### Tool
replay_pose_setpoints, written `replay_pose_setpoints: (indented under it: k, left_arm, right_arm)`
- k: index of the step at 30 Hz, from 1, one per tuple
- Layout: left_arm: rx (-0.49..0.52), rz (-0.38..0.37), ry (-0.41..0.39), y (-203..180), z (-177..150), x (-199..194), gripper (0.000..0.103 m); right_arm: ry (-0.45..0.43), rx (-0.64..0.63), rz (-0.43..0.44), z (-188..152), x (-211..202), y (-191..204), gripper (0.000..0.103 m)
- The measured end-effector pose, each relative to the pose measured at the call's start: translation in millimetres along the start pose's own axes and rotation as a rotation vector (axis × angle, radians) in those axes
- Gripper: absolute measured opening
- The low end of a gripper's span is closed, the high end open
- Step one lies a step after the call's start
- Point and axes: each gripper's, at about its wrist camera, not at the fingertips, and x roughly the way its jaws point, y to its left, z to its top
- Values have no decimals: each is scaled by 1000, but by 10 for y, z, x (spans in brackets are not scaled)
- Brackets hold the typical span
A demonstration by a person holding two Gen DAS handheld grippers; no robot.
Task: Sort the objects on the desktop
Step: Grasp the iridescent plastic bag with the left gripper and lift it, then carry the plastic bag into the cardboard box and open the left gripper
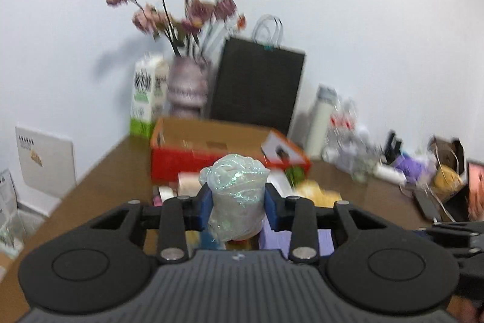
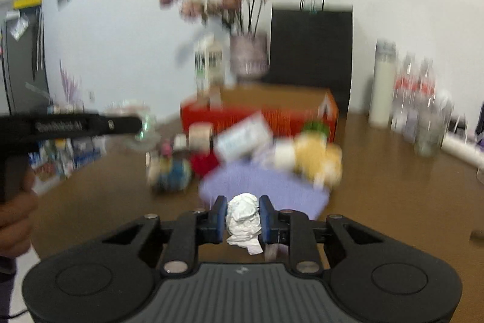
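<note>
Crumpled white tissue [image 2: 243,218], light and soft, sat pinched mid-wad between the right tongs [image 2: 243,214], while the left tongs [image 1: 238,202] squeezed a glittery, crinkly plastic bundle [image 1: 236,196] around its middle, ahead of them the red box [image 1: 193,162].

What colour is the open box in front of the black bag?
Red-orange outside, plain brown cardboard inside: the open box shows best in the left wrist view.

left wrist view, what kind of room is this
Probably a home or small office room: a brown wooden table against a white wall, cluttered with a vase of dried flowers, a black paper bag and a milk carton.
</note>
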Motion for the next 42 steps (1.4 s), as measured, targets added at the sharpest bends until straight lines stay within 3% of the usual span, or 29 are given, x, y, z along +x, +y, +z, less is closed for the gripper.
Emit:
replay_pose_setpoints:
  k: [6,10,13,15,17,19,21,24,28,29,30,31,32,33,34,39,42]
  left_arm:
    - [46,59,-40,17,613,493,37]
    - [44,95,-19,103,1115,1039,39]
    - [60,153,0,198,1295,1644,40]
    - [106,213,32,278,1292,2150,41]
    - [112,251,136,381,1272,2678,38]
    - [42,227,237,548,1232,3096,38]
    - [-31,187,283,715,1149,3394,38]
    - [-21,231,387,816,1013,3781,38]
    - [-16,214,431,845,949,3896,44]
    - [-17,206,442,857,946,3908,53]
    - [-19,195,449,866,962,3933,70]
    - [-15,197,452,870,955,3928,76]
    - [-6,202,457,871,951,3943,83]
    - [3,199,459,871,961,3964,84]
    - [3,207,453,877,977,3959,86]
    - [22,205,428,832,1078,3837,103]
    - [86,261,391,749,1108,3781,103]
  right_arm:
    - [-126,25,14,718,180,-205,21]
    - [-195,42,76,1357,609,-313,21]
    - [-193,93,99,1710,1101,-397,22]
    - [-161,143,132,1869,1534,-481,22]
    - [-91,154,143,2046,2055,-420,22]
    - [4,148,96,2209,2605,-356,22]
    - [80,172,68,2217,3021,-357,22]
    - [220,246,58,2189,3629,-466,22]
    - [381,304,64,2094,4218,-564,22]
    - [416,331,64,2058,4344,-571,25]
    - [438,352,53,2021,4432,-583,26]
    - [448,366,38,1978,4486,-603,29]
    - [462,373,26,1944,4526,-602,39]
    - [474,389,16,1921,4564,-607,48]
    - [492,410,11,1888,4567,-615,62]
    - [498,436,11,1944,4433,-674,71]
    - [485,370,-50,2071,4235,-731,82]
